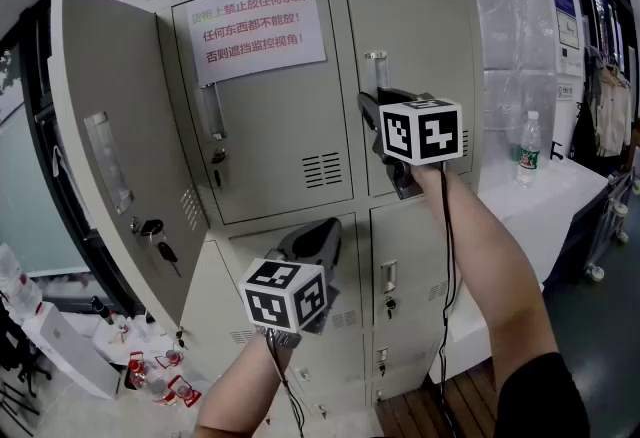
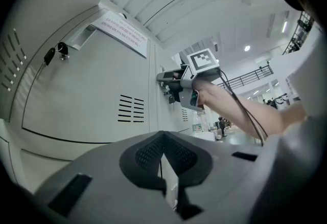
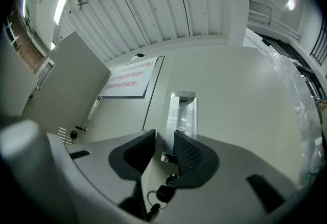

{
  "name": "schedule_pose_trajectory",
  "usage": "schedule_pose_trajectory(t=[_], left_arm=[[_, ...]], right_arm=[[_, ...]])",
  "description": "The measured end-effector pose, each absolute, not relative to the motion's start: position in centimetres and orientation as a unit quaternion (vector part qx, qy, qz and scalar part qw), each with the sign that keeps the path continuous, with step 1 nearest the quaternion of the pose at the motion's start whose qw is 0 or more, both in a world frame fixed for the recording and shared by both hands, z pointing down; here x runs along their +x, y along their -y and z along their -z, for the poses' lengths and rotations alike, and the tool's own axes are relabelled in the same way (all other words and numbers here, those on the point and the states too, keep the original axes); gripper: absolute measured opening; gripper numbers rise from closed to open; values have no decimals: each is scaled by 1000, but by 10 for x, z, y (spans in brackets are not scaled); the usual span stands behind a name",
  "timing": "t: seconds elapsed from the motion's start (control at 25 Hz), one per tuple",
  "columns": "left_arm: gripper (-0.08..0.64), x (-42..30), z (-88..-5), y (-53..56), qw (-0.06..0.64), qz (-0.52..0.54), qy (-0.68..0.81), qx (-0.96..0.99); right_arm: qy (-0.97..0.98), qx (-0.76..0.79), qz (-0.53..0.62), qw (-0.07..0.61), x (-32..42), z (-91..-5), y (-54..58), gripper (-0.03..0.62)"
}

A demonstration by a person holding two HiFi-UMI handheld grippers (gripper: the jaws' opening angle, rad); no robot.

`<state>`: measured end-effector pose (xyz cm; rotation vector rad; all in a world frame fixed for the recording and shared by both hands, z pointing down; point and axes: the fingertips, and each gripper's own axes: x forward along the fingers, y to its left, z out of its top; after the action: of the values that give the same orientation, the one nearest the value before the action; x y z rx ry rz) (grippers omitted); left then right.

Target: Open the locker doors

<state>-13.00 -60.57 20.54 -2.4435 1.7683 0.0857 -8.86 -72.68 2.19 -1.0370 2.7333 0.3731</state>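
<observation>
Right gripper (image 3: 164, 140) is up at the upper-right locker door (image 1: 420, 36), jaws narrowly apart with its clear handle (image 3: 183, 115) between them. Left gripper (image 2: 162, 141) is pinched together, empty, low by a lower door (image 1: 335, 351). The top-left door (image 1: 105, 136) stands swung wide, and there's a water bottle (image 1: 529, 148) on the white table (image 1: 560, 191) alongside.
</observation>
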Motion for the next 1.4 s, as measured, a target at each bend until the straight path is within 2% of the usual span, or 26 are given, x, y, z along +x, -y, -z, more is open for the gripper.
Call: schedule_pose_trajectory(t=[0.52,1.4], left_arm=[[-2,-111,-208,589,60,-27,-564,-823],[-2,-57,-209,556,55,-32,-506,-860]], right_arm=[[-933,-331,-114,89,-70,-25,699,114],[-938,-323,-99,78,3,-27,646,126]])
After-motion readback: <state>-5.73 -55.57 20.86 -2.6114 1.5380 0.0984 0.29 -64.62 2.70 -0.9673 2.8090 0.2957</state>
